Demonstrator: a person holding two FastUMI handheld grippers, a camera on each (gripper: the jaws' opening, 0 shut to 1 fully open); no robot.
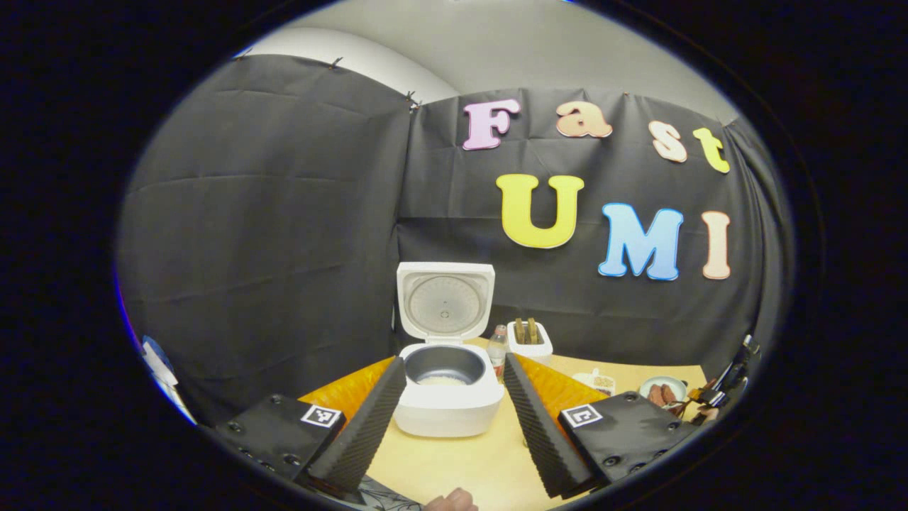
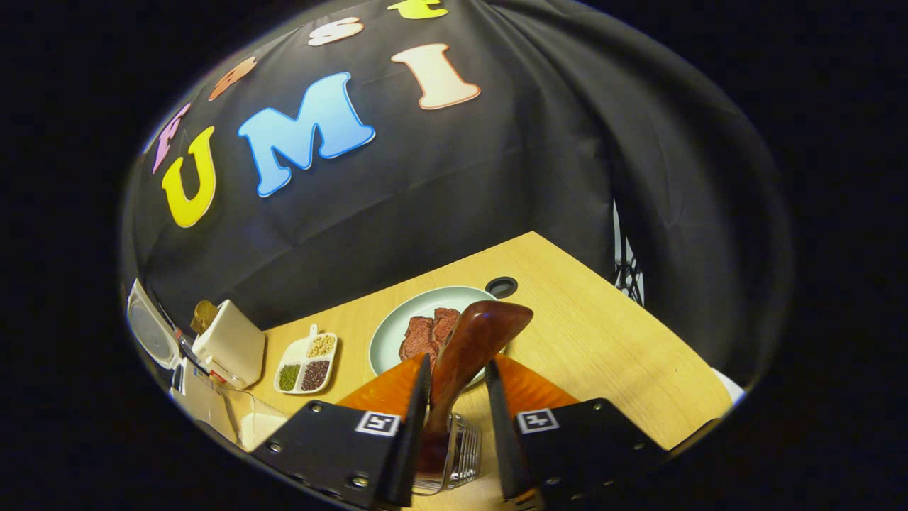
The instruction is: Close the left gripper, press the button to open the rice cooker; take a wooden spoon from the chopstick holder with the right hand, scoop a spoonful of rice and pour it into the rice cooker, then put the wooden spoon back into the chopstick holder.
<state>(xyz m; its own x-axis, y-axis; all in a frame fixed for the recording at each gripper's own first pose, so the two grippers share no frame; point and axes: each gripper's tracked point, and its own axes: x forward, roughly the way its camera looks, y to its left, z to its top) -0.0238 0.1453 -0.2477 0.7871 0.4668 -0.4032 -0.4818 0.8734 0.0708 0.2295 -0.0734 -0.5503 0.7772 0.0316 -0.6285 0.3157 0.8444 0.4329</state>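
- Left gripper (image 1: 454,397), lower centre of the left gripper view: 2 fingers spread wide apart, nothing between them but the rice cooker farther off on the table.
- Hand (image 1: 451,501), bottom edge of the same view: a small part shows just under the fingers.
- Rice cooker (image 1: 448,397), centre of the left gripper view: white body on the table (image 1: 461,465), lid (image 1: 445,301) standing upright and open, dark inner pot with a pale layer of rice at its bottom.
- Bottle (image 1: 497,349): small, clear, just right of the cooker.
- White holder (image 1: 530,341): right of the bottle, against the booth wall, 2 brown pieces standing in it.
- Right gripper (image 2: 454,419), lower centre of the right gripper view: fingers narrowly parted on either side of the wooden spoon (image 2: 472,341); whether both press on it cannot be told.
- Wooden spoon: reddish-brown, broad end up, lower end inside the chopstick holder (image 2: 454,454), a metal wire basket at the bottom edge.
- Plate (image 2: 415,323): pale green, centre of the right gripper view beyond the spoon, reddish meat pieces on it.
- Divided dish (image 2: 306,365): white, left of the plate, 4 compartments of different grains.
- Round dark grommet (image 2: 501,287): set in the table just past the plate.
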